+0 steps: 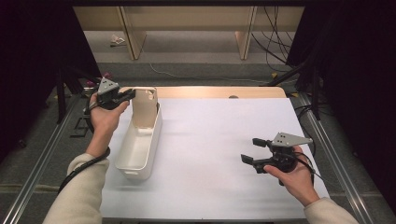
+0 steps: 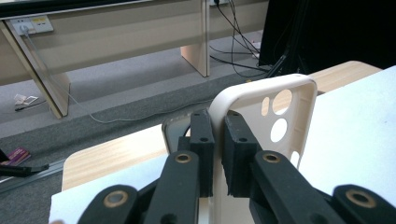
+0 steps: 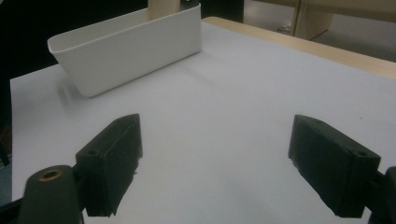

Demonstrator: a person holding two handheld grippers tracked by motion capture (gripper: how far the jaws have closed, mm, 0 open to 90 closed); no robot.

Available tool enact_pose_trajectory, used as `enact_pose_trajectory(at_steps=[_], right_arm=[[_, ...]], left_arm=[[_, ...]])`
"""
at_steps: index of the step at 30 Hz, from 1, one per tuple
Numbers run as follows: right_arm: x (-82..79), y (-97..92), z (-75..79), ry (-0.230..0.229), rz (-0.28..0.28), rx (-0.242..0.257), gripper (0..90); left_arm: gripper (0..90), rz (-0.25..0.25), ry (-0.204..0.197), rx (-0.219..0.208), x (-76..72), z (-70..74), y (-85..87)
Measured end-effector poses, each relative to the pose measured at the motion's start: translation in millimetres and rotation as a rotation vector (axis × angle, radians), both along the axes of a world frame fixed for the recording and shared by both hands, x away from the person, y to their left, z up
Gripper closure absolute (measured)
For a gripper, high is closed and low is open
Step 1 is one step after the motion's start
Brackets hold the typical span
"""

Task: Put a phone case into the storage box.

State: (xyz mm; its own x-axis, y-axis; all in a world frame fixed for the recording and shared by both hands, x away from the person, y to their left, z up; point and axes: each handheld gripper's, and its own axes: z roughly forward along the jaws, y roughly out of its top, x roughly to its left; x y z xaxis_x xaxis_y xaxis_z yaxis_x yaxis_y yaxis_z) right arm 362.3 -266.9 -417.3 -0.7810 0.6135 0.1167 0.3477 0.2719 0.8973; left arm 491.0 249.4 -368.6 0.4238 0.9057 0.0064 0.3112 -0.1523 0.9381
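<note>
A cream phone case (image 1: pixel 145 108) with round camera holes stands upright over the far end of a long white bin (image 1: pixel 138 142). My left gripper (image 1: pixel 127 96) is shut on the case's upper left edge. The left gripper view has the case (image 2: pixel 273 123) pinched between the two black pads (image 2: pixel 203 151). My right gripper (image 1: pixel 252 150) hovers open over the white table cover at the right, nothing between its jaws. In the right gripper view the bin (image 3: pixel 126 49) lies ahead to the left of the wide-apart fingertips (image 3: pixel 112 163).
A white sheet (image 1: pixel 215 154) covers the wooden table, whose bare far edge (image 1: pixel 219 92) shows behind it. Metal rails (image 1: pixel 42 154) run along both sides. Cables (image 1: pixel 275 51) and wooden furniture legs stand on the grey floor beyond.
</note>
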Motion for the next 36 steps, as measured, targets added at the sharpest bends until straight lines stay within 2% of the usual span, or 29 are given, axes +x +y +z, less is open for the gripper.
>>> enact_pose_trajectory(at_steps=[15, 21, 25, 36], right_arm=[[-0.1, -0.2, 0.1, 0.000, 0.000, 0.000, 18.3], [0.1, -0.4, 0.1, 0.000, -0.001, 0.001, 18.3], [0.0, -0.3, 0.0, 0.000, 0.000, -0.001, 18.3], [-0.3, -0.5, 0.7, -0.001, 0.002, -0.001, 18.3]], left_arm=[[82.7, -0.002, 0.033, -0.002, 6.8, -23.6, 1.6], [82.5, 0.000, 0.038, 0.001, 9.3, -27.2, 1.4], [81.7, 0.005, 0.046, 0.019, 11.6, -26.0, 0.4], [73.8, 0.074, 0.066, 0.078, 20.0, -25.1, -4.0]])
